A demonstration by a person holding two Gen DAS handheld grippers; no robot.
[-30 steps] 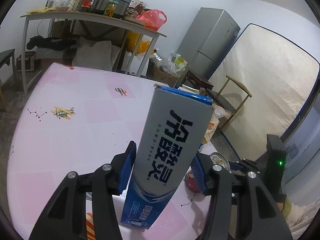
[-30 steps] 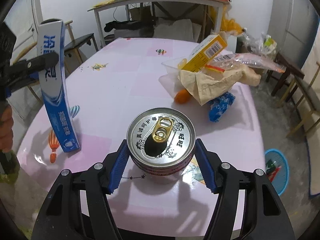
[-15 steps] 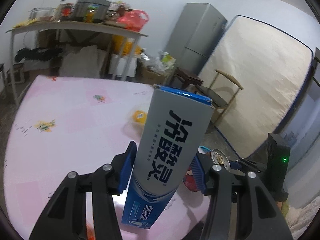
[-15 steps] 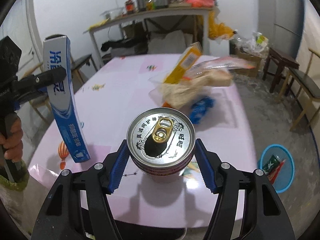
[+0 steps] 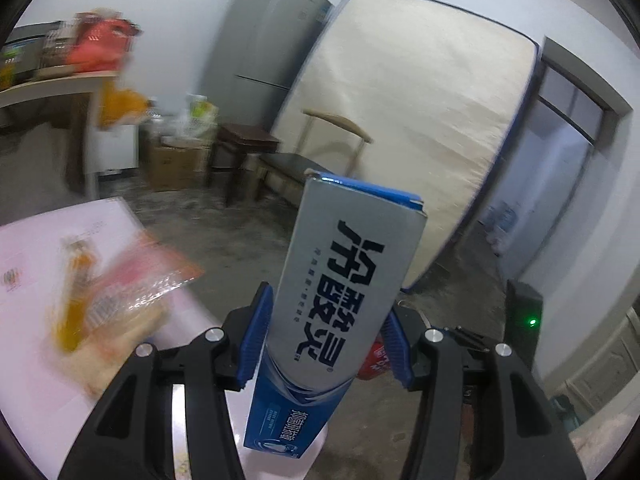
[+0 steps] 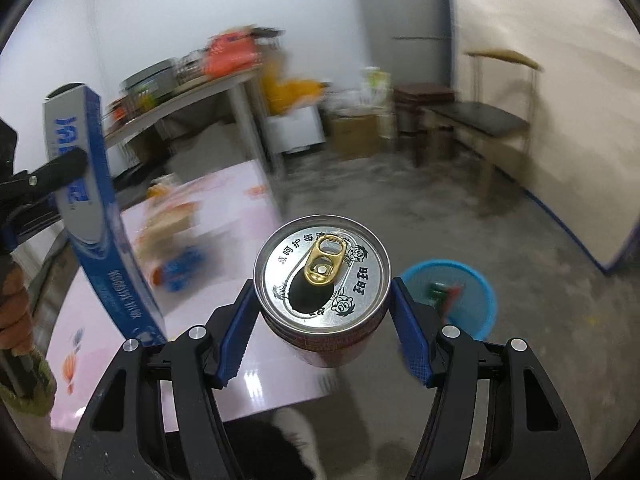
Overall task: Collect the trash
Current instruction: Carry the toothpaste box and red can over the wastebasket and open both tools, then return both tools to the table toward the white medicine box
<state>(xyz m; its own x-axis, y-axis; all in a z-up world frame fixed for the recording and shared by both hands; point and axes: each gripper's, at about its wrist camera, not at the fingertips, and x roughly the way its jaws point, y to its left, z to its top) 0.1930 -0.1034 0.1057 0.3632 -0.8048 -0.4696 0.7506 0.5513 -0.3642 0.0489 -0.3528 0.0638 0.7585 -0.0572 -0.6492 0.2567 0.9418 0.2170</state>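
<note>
carry step: left gripper pinches a blue-and-silver cardboard toothpaste box, right gripper pinches an opened red drink can (both clear of the pink table); next, release over the round blue plastic bin at four o'clock.

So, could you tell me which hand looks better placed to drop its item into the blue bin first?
Right, probably: its can sits just beside the blue bin in its view; the left view shows no bin.
</note>
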